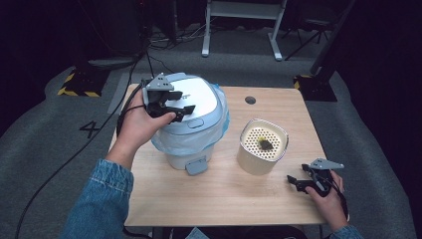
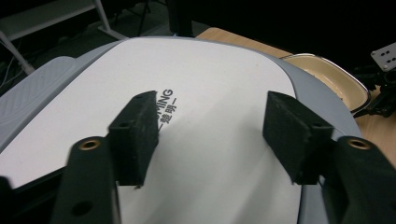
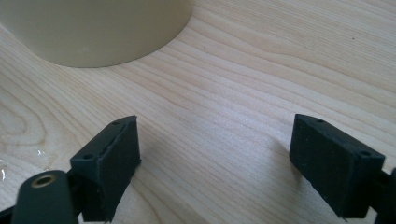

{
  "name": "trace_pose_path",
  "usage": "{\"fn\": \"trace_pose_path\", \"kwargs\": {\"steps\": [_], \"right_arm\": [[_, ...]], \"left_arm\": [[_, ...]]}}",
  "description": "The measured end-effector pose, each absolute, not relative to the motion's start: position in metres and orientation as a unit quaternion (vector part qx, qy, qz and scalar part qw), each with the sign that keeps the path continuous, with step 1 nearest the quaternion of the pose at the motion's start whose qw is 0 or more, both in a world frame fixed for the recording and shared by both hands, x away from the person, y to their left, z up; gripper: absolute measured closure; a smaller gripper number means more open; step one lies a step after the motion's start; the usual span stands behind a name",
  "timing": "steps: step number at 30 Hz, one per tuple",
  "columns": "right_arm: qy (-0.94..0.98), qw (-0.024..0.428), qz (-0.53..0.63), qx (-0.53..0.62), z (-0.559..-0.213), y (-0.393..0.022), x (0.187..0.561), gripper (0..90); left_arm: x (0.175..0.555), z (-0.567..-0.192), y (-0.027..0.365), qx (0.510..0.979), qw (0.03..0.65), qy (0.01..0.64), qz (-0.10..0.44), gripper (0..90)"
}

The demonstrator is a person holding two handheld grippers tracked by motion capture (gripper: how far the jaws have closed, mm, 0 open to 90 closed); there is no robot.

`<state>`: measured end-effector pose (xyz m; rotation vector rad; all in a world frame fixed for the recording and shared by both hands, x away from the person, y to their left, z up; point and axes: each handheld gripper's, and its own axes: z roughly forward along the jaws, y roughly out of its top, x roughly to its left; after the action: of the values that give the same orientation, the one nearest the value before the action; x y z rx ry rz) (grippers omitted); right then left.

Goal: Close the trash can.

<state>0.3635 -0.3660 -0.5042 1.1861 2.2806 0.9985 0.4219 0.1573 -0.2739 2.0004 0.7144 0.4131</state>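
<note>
The trash bin (image 1: 186,124) stands upright on the far left part of the wooden table (image 1: 224,199). Its white lid (image 1: 191,102) lies flat on top and is shut, and its long side runs from the near edge of the table toward the far edge. The bin is white with a pale blue rim, a thin plastic bag (image 1: 219,127) puffs out under the lid, and a small grey pedal (image 1: 196,165) sticks out at the bottom, pointing at the person.

The left gripper (image 1: 174,110) hovers just over the lid with its jaws wide apart and nothing between them. The left gripper view shows grey letters (image 2: 166,105) printed on the lid (too small to read from the high view).

The right gripper (image 1: 300,182) rests near the table's right front corner, jaws wide and empty, beside a cream tub (image 1: 262,147). The high view shows the tub's holed top with a dark bit on it; the right gripper view shows the tub's smooth wall (image 3: 98,28).
</note>
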Motion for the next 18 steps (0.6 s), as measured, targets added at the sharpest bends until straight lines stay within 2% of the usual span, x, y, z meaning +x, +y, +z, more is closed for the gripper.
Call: {"fn": "trace_pose_path", "kwargs": {"steps": [5, 18], "right_arm": [[0.812, 0.191, 0.355, 0.422, -0.504, -0.366, 0.364, 16.2], [0.804, 0.197, 0.352, 0.436, -0.504, -0.364, 0.361, 16.1]], "left_arm": [[0.406, -0.267, 0.155, 0.804, 0.489, 0.292, 0.175, 29.3], [0.358, -0.268, 0.157, 0.801, 0.489, 0.300, 0.170, 29.3]]}}
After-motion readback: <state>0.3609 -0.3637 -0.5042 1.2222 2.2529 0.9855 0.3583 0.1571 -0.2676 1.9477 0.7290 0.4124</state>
